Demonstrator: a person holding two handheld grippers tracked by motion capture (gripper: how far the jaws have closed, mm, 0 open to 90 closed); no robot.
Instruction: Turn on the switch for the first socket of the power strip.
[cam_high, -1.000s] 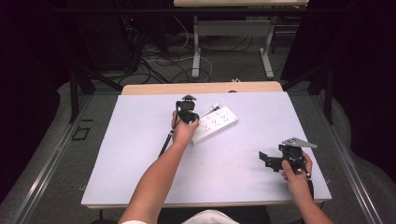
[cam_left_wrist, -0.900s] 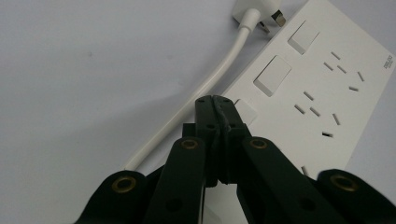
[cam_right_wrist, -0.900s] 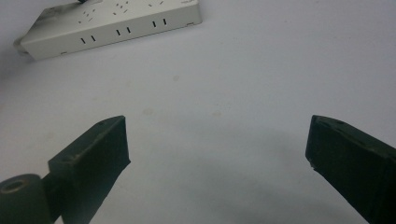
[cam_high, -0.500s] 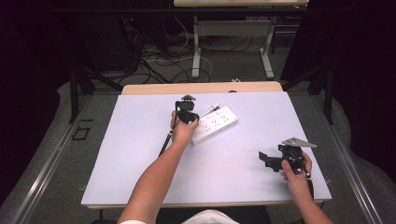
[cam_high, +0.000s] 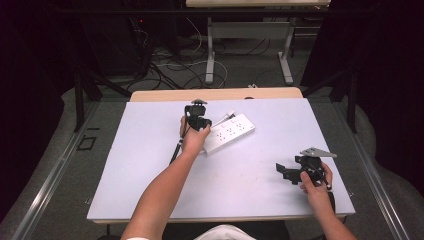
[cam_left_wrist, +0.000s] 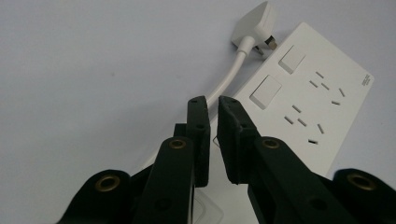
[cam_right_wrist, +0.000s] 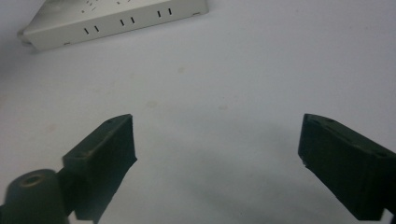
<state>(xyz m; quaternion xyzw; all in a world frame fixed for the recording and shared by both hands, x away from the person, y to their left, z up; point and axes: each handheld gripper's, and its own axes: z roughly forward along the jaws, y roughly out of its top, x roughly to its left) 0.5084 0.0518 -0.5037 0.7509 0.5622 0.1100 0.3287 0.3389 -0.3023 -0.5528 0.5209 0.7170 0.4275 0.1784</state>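
One white power strip lies mid-table, its cable slack. The left gripper hovers at the cable, jaws just eased to a slit, gripping nothing. The right gripper gapes empty. Handling has hardly begun.

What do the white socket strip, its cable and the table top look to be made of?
Socket strip: hard white plastic, smooth and faintly glossy, with moulded slots and rocker switches.
Cable: white, likely a flexible plastic sheath, since it bends in a soft curve.
Table top: pale matte sheet with faint marks, perhaps laminate or a mat; the look leaves that open.
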